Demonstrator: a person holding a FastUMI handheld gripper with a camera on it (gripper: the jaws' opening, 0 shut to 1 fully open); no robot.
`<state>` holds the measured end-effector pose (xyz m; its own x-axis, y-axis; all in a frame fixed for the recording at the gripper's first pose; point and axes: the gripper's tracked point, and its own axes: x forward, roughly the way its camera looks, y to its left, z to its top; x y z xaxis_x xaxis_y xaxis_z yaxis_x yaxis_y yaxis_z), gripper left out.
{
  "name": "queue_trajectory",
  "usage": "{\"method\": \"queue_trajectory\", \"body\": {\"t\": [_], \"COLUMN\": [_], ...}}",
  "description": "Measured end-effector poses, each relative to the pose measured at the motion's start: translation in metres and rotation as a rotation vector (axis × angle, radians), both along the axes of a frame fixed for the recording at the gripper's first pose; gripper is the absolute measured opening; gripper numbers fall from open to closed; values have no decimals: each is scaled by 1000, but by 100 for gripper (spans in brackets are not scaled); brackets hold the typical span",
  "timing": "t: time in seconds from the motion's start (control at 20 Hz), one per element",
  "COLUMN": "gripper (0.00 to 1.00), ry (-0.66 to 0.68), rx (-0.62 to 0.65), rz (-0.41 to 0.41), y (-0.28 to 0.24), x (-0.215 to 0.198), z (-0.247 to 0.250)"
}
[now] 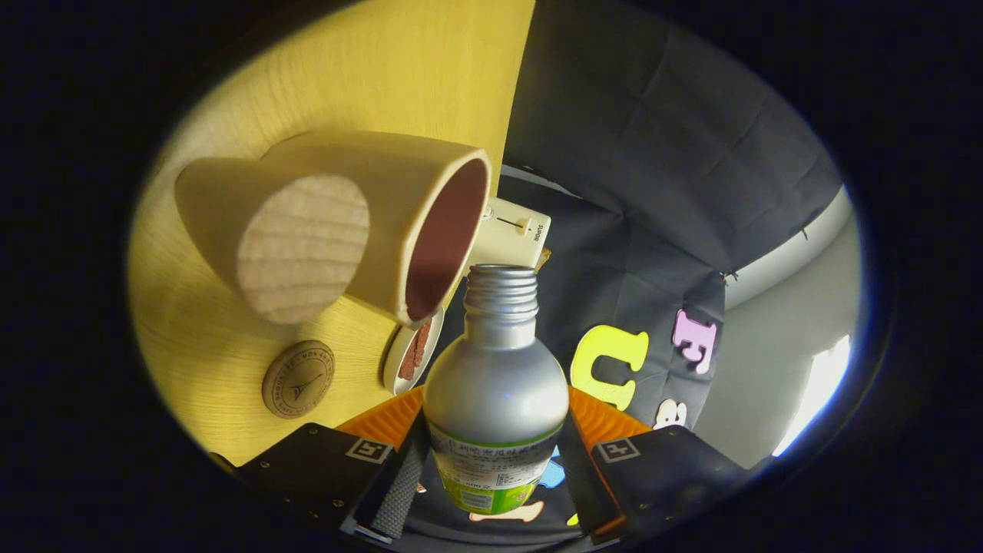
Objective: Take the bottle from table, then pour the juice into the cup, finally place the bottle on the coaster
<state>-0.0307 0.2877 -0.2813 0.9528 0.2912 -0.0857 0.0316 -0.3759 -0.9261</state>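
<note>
Bottle point(495, 384), silver with its cap off, sits clamped between my fingers point(399, 484), which press on its labelled lower body from both sides; my gripper point(491, 491) is closed on it to the width of the bottle. I judge the pouring step to be in hand: the view is rolled, the table point(369, 69) stands on edge, and the open neck lies just beside the rim of the cup point(369, 223). Whether juice is flowing I cannot tell. The next move calls for carrying the neck over the cup's mouth without knocking its rim. The coaster point(298, 379) lies near the cup with bare table around it. A small dish point(399, 361) sits close under the cup, near the table's edge, leaving little room there.
</note>
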Motion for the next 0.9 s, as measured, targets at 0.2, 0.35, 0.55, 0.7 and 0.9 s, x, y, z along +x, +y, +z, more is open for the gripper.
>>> {"method": "queue_trajectory", "body": {"t": [0.2, 0.35, 0.55, 0.7, 0.9], "gripper": [81, 80, 80, 80, 80], "ry": [61, 114, 138, 191, 249], "rx": [108, 179, 269, 389, 538], "rz": [-19, -55, -74, -98, -132], "y": [1, -3, -9, -14, -19], "x": [1, 4, 7, 11, 12], "z": [-3, -7, -2, -2, 1]}}
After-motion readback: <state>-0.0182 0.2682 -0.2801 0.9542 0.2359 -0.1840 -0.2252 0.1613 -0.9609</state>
